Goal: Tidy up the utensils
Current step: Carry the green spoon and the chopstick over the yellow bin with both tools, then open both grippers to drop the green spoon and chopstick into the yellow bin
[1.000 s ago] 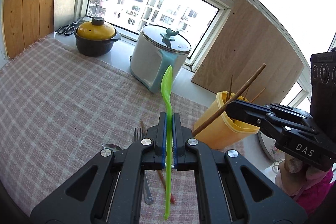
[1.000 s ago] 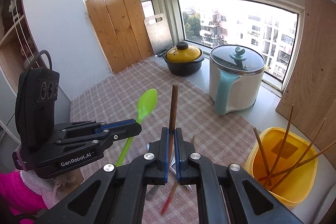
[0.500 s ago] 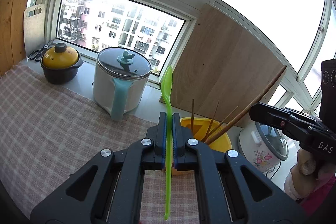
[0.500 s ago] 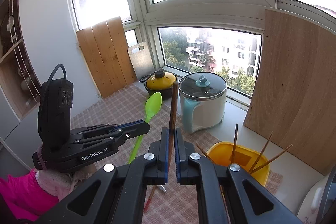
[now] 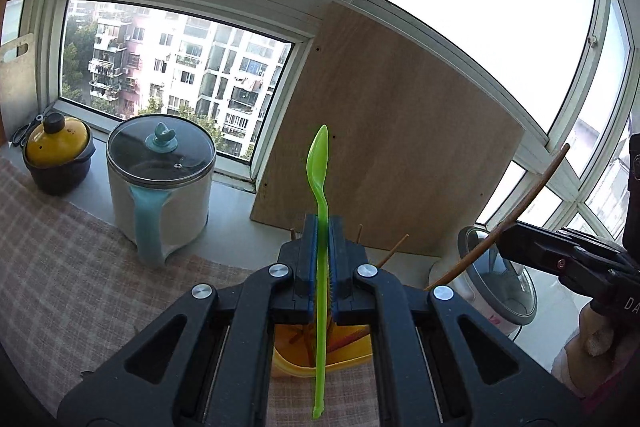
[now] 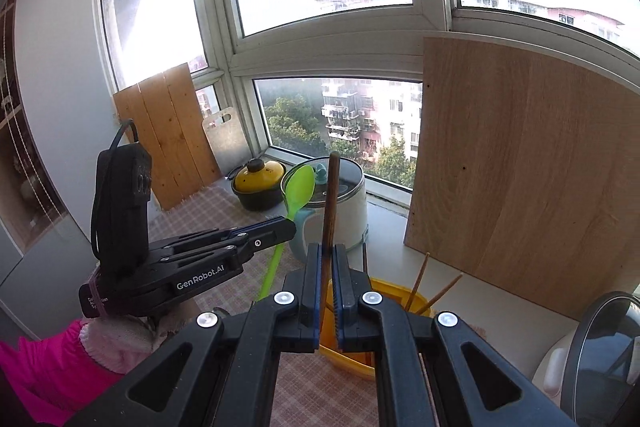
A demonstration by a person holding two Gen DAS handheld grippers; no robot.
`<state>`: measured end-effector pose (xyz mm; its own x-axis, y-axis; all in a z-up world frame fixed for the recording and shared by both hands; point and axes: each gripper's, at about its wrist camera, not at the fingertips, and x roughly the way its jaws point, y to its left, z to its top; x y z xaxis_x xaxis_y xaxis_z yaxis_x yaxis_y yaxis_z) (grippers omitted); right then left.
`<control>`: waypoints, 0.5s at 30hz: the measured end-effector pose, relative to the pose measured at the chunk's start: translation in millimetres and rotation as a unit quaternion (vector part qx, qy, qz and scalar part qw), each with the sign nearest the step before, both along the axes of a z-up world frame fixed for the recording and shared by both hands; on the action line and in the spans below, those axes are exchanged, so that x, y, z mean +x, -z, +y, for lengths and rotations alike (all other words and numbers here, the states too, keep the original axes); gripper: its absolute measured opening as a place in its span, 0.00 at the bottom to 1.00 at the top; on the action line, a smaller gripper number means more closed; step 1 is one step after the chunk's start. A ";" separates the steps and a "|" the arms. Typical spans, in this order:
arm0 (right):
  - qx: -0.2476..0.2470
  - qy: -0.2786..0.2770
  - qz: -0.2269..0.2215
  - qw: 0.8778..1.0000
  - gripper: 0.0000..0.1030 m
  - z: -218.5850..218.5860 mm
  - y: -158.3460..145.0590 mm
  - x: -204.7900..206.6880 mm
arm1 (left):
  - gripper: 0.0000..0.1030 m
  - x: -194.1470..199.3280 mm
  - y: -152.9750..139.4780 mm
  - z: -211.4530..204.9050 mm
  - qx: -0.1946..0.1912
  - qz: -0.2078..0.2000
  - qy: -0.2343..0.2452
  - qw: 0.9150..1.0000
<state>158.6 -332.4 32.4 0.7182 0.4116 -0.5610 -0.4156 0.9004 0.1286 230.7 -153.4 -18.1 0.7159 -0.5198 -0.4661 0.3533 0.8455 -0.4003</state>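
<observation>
We hold a green spoon [image 5: 319, 163] in the left gripper [image 5: 322, 227] and a brown chopstick [image 6: 331, 203] in the right gripper [image 6: 327, 255], jaws clamped, above the yellow holder [image 6: 348, 359].

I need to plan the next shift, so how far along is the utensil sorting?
Done: several chopsticks already stand in the yellow holder. In hand: the left gripper is shut on a green spoon, the right gripper on a brown chopstick, both raised by the holder and not yet dropped in. Left: placing these two; whether more utensils wait on the checked cloth cannot be seen.
</observation>
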 end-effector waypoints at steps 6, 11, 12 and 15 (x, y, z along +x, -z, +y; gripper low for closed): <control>-0.006 0.016 0.007 1.000 0.02 -13.4 7.3 6.5 | 0.02 20.4 12.5 -20.2 -0.001 0.004 -0.010 1.000; -0.009 0.024 0.020 0.999 0.02 -22.6 18.4 13.7 | 0.02 31.7 24.4 -30.4 0.019 -0.004 -0.026 0.999; -0.009 0.025 0.024 0.999 0.02 -24.2 21.1 15.4 | 0.02 33.4 27.4 -31.7 0.020 -0.003 -0.026 0.999; -0.011 0.028 0.034 0.999 0.02 -26.8 28.7 21.9 | 0.02 38.8 36.1 -36.6 0.026 0.000 -0.032 0.999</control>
<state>180.5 -359.3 3.7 0.6999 0.3590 -0.6175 -0.3553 0.9249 0.1351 269.6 -190.0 -54.2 0.7472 -0.4485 -0.4905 0.2985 0.8858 -0.3552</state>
